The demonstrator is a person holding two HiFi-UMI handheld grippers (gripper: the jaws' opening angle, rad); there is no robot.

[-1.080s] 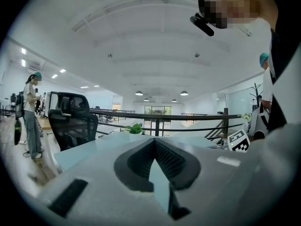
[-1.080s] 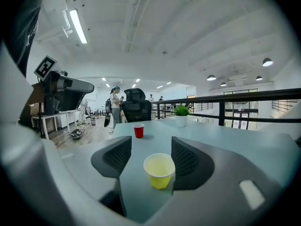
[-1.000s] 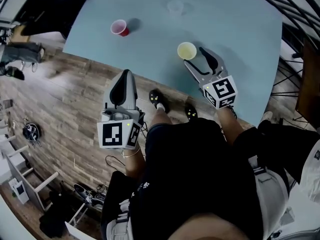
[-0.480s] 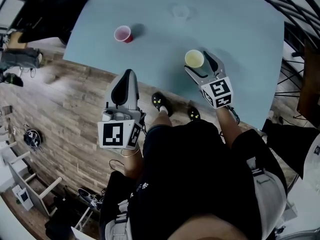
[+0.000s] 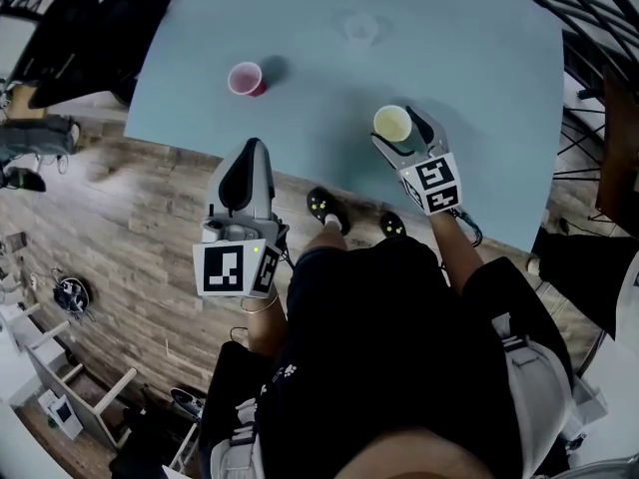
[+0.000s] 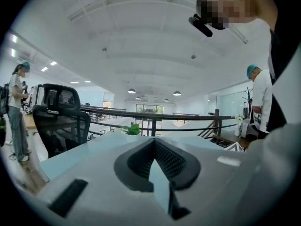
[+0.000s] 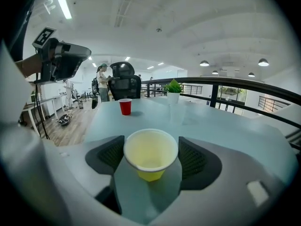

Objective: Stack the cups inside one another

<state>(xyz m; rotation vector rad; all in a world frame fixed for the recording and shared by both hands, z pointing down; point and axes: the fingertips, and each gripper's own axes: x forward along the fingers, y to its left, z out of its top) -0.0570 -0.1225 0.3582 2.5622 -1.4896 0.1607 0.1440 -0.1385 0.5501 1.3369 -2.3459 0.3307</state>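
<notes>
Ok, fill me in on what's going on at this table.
A person holds a gripper in each hand at a blue table. The right gripper has the yellow cup between its open jaws, which have just been closing slightly but don't seem to grip it yet. The left gripper is shut and empty, short of the table. A red cup and a clear cup stand apart farther back; nothing is stacked.

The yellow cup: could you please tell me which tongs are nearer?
Right. The right tongs straddle the yellow cup, jaws just closing; the left tongs hover beyond the table edge.
</notes>
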